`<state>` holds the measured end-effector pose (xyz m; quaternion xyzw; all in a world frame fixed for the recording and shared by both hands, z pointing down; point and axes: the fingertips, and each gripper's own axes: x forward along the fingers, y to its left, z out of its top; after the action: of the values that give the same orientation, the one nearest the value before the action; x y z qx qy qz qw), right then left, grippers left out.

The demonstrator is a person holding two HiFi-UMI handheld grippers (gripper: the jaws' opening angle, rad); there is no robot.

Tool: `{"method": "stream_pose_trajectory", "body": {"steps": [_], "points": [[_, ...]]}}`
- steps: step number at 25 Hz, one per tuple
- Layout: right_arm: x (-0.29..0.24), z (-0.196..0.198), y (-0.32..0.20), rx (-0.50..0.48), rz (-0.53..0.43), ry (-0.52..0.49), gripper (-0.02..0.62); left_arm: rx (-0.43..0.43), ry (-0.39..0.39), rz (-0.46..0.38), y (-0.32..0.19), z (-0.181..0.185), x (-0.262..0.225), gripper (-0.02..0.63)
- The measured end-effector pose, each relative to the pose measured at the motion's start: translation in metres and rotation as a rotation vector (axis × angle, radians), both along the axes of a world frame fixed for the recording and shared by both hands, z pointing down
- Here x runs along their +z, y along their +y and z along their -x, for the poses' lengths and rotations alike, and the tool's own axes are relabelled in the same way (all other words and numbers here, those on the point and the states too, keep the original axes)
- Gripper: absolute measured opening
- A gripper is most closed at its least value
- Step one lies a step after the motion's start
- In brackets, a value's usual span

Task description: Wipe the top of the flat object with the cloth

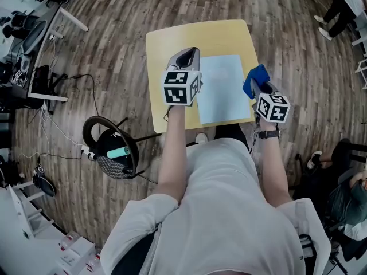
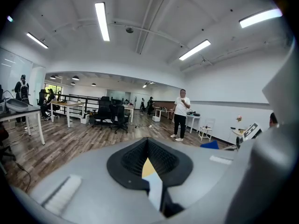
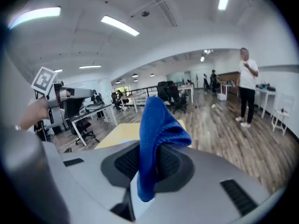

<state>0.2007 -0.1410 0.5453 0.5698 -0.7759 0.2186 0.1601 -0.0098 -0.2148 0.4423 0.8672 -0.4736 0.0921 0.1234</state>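
A pale blue flat sheet (image 1: 221, 87) lies on the small yellow table (image 1: 198, 36), towards its right half. My right gripper (image 1: 259, 83) is shut on a blue cloth (image 1: 255, 78) and hovers at the sheet's right edge. In the right gripper view the cloth (image 3: 156, 134) stands up bunched between the dark pads, with the table (image 3: 117, 133) behind it. My left gripper (image 1: 189, 57) hangs over the sheet's left edge, jaws shut with nothing in them. In the left gripper view (image 2: 148, 148), only a thin wedge of table and sheet shows between the pads.
A black round stool (image 1: 112, 148) with a teal item stands left of the table, cables trailing on the wood floor. Desks with equipment (image 1: 34, 50) lie far left. A seated person (image 1: 344, 193) is at the right. A person (image 2: 181, 113) stands across the room.
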Motion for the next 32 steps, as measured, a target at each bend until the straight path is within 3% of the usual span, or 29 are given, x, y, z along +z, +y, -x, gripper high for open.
{"method": "stream_pose_trajectory", "body": {"steps": [6, 12, 20, 26, 32], "points": [[-0.116, 0.058, -0.051, -0.098, -0.286, 0.083, 0.066, -0.026, 0.017, -0.104, -0.001, 0.007, -0.050, 0.006], [-0.180, 0.085, -0.060, -0.096, -0.438, 0.122, 0.066, -0.068, 0.006, -0.226, 0.004, 0.024, -0.093, 0.006], [-0.189, 0.102, -0.060, -0.126, -0.448, 0.130, 0.066, -0.103, 0.021, -0.255, 0.001, 0.039, -0.101, 0.006], [-0.182, 0.105, -0.051, -0.147, -0.432, 0.147, 0.066, -0.078, 0.071, -0.302, 0.006, 0.041, -0.109, 0.005], [-0.175, 0.111, -0.038, -0.145, -0.421, 0.148, 0.066, -0.073, 0.073, -0.280, 0.015, 0.051, -0.097, 0.005]]}}
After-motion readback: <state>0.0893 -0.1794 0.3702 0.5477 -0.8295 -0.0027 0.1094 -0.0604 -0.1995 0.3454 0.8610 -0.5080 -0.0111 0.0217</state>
